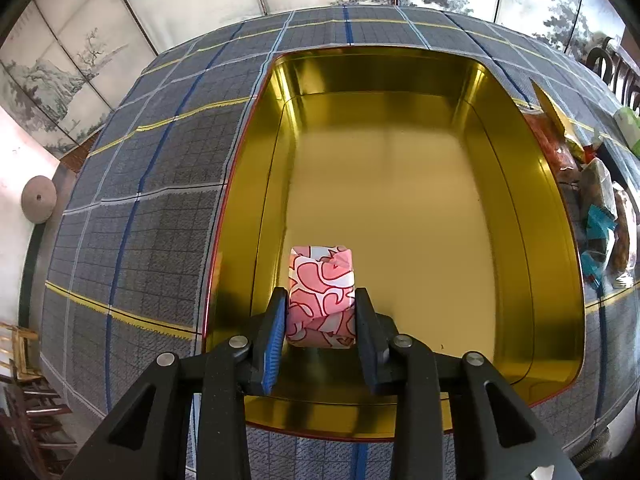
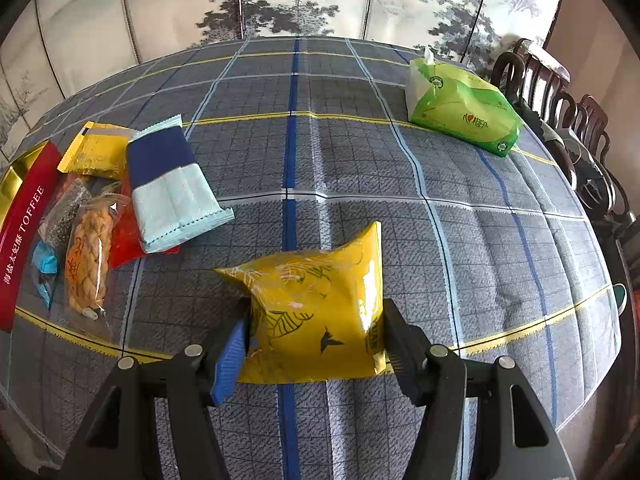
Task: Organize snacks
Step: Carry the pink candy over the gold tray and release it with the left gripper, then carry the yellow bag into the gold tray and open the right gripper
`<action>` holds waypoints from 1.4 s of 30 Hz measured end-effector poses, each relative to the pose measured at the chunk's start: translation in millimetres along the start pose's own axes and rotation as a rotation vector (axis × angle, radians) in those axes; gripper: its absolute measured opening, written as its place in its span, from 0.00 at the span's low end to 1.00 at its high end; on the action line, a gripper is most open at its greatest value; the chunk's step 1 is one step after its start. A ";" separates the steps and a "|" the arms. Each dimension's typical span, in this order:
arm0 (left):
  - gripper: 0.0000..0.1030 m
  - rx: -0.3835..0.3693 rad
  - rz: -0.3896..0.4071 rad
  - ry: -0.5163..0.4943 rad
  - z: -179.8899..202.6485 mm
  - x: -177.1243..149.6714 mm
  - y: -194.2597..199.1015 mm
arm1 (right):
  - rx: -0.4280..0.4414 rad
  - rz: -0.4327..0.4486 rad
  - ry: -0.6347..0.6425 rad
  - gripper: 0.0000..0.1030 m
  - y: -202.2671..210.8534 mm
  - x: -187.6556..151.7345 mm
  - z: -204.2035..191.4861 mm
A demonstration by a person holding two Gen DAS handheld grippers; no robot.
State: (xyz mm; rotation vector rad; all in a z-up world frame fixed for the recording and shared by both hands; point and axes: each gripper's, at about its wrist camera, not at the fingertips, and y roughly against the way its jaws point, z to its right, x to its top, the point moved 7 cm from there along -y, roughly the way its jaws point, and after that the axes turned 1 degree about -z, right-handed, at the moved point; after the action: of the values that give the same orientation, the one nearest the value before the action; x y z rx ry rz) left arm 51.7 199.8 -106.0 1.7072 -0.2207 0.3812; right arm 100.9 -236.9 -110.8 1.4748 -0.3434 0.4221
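The left gripper point(image 1: 320, 312) has its jaws closed partway on a small pink-and-white wrapped snack point(image 1: 321, 296), pinched at its two sides so the patterned wrapper stands up between them. It hangs over the near left part of the gold tin point(image 1: 560, 240), whose bare floor stretches ahead and to the right of the jaws — a sensible first spot, judging by the room left for the rest. No writing can be read on the pink wrapper. Beyond the tin's right wall a heap of other packets shows, too squeezed by the lens to name.

The right gripper point(image 2: 316, 340) has its jaws wider apart, clamped on the sides of a puffy yellow packet point(image 2: 316, 316) with line-drawn leaves and a small dark bird; some lettering sits by the right jaw but is too bent to read. Whether the packet is off the plaid worktop point(image 2: 460, 240) or resting on it cannot be told. The side grip looks meant to keep the air-filled bag from slipping.

Well to the left of these jaws lies the waiting pile: a red strip reading "TOFFEE" point(image 2: 24, 236) with Chinese characters beneath it, a clear bag of twisted fried dough point(image 2: 86, 264), a smaller yellow sachet point(image 2: 96, 152) and a navy-and-pale-blue packet point(image 2: 172, 188). Far ahead to the right sits a green tissue pack point(image 2: 460, 108) — not a snack, so likely left alone.
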 end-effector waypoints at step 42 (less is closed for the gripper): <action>0.76 0.022 0.159 0.127 -27.2 4.2 65.8 | 0.127 0.163 0.032 0.62 63.6 50.5 -68.8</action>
State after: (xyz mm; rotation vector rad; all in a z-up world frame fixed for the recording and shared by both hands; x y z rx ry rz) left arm 28.7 215.5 -40.4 1.6854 -0.2612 0.6100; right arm 112.9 -162.2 -36.0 1.5677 -0.4187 0.6070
